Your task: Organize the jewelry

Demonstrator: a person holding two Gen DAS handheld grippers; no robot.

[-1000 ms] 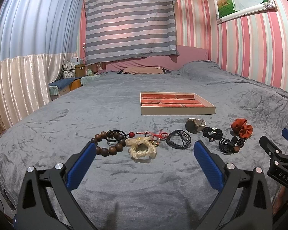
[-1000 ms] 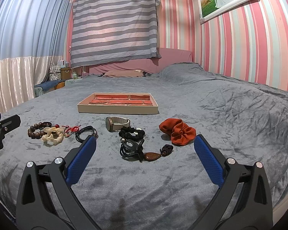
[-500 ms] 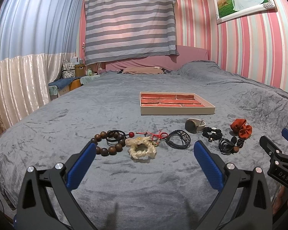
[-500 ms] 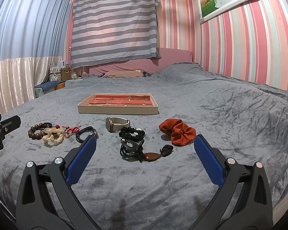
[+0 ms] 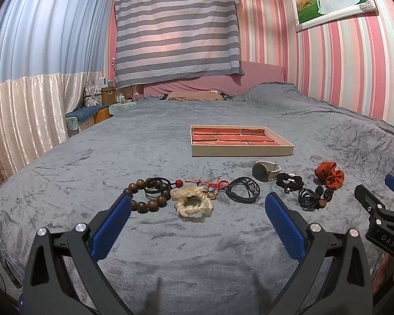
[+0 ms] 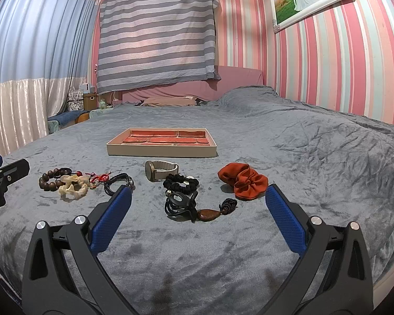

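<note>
A row of jewelry lies on the grey bedspread [image 5: 118, 152]: a brown bead bracelet [image 5: 147, 197], a cream scrunchie [image 5: 193, 204], a red string bracelet [image 5: 215, 185], a black cord bracelet [image 5: 244, 190], a beige-strap watch [image 5: 265, 170], a black scrunchie [image 6: 180, 183], a black claw clip [image 6: 180, 206] with a brown pendant [image 6: 208, 214], and an orange scrunchie [image 6: 243, 181]. Behind them sits a beige tray with red compartments [image 5: 240, 151]. My left gripper [image 5: 197, 211] stands open before the cream scrunchie. My right gripper [image 6: 197, 210] hangs open near the claw clip. Both hold nothing.
The bed runs back to pink pillows [image 5: 194, 95] and a striped cloth [image 5: 176, 31] on the wall. Curtains [image 5: 26, 78] and a small bedside stand [image 5: 102, 110] are at the left. The bed's near edge is just below both grippers.
</note>
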